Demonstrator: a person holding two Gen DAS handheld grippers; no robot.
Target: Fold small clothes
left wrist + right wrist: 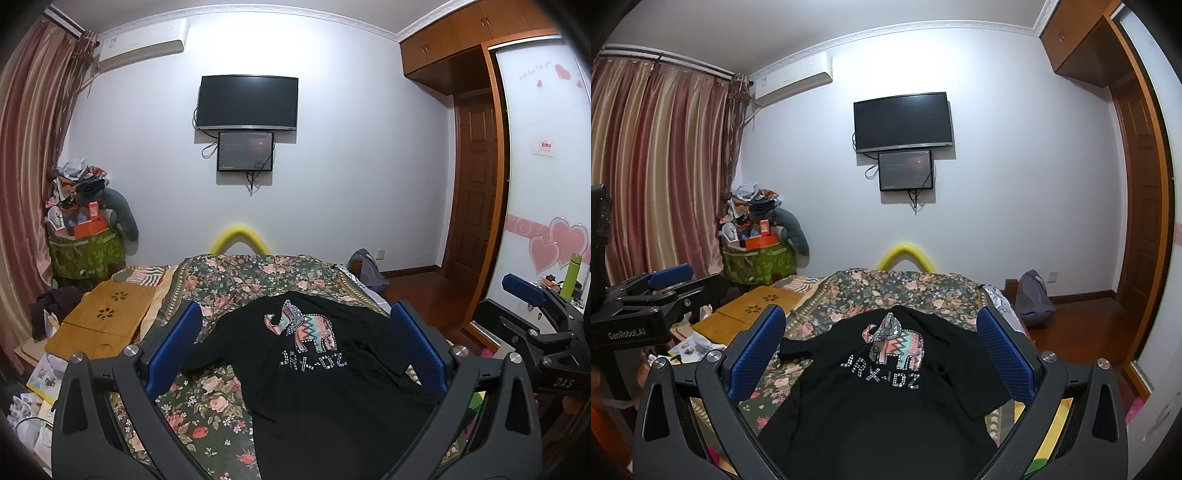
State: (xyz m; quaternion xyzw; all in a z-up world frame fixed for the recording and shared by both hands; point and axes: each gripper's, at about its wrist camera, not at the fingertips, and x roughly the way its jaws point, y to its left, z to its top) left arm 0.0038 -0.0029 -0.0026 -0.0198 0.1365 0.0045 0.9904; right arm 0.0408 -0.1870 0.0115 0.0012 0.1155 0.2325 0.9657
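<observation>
Spread wide and empty, the left gripper (pixel 295 343) frames the black shirt (pixel 314 369), which lies flat on the floral bedspread (pixel 207 406), its length running away from the fingers. From the right wrist, the right gripper (pixel 881 350) is equally open, centred over the shirt's hem end, neither visibly nearer.

A black top (pixel 314 387) with a patterned elephant print lies spread face-up on the floral bedspread (pixel 207 413), near its right edge.

Black shirt's (pixel 314 369) lower hem cut off by both pictures' bottom edge
</observation>
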